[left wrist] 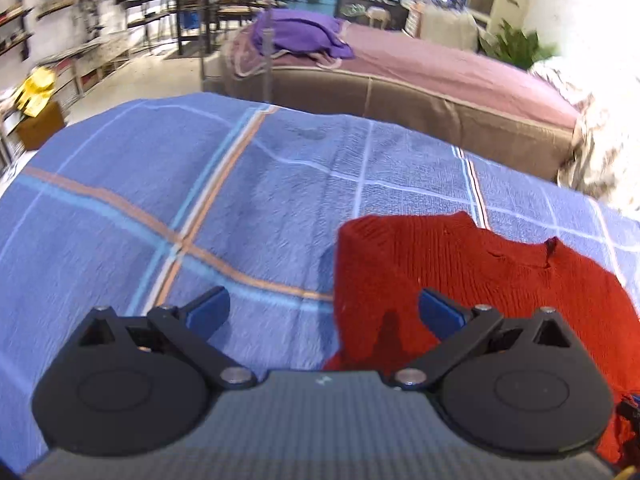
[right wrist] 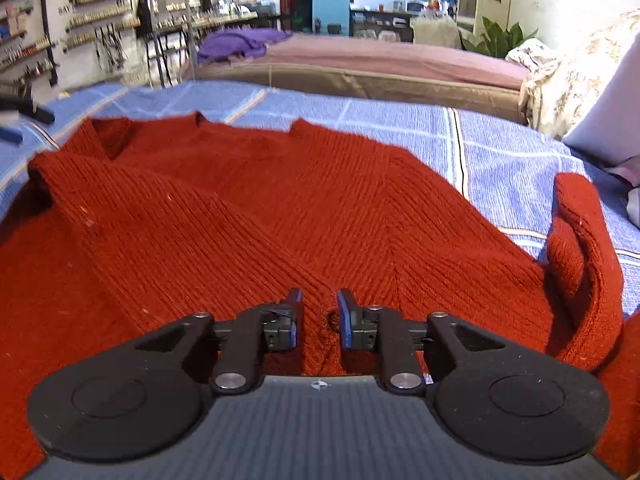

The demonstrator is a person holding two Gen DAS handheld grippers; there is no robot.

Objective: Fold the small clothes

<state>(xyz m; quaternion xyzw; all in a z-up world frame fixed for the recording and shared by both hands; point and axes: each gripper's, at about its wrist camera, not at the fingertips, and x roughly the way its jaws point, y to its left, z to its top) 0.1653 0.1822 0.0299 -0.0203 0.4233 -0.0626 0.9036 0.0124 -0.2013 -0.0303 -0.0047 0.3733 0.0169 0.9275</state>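
Note:
A red knit sweater [right wrist: 248, 208] lies on the blue checked bedsheet [right wrist: 500, 160], its left sleeve folded over the body and its right sleeve [right wrist: 580, 248] curled up at the right. My right gripper [right wrist: 319, 312] hovers low over the sweater's near part, its blue pads a narrow gap apart, and nothing shows between them. In the left wrist view the sweater [left wrist: 480, 280] fills the lower right. My left gripper [left wrist: 324, 312] is wide open and empty, over the sweater's left edge and the sheet [left wrist: 160, 200].
A brown bed with a mauve cover [left wrist: 440, 68] and a purple cloth pile [left wrist: 300, 34] stands beyond the sheet. A patterned pillow [right wrist: 560, 80] and a white cushion [right wrist: 612, 120] lie at the right. Shelves [right wrist: 80, 20] line the left wall.

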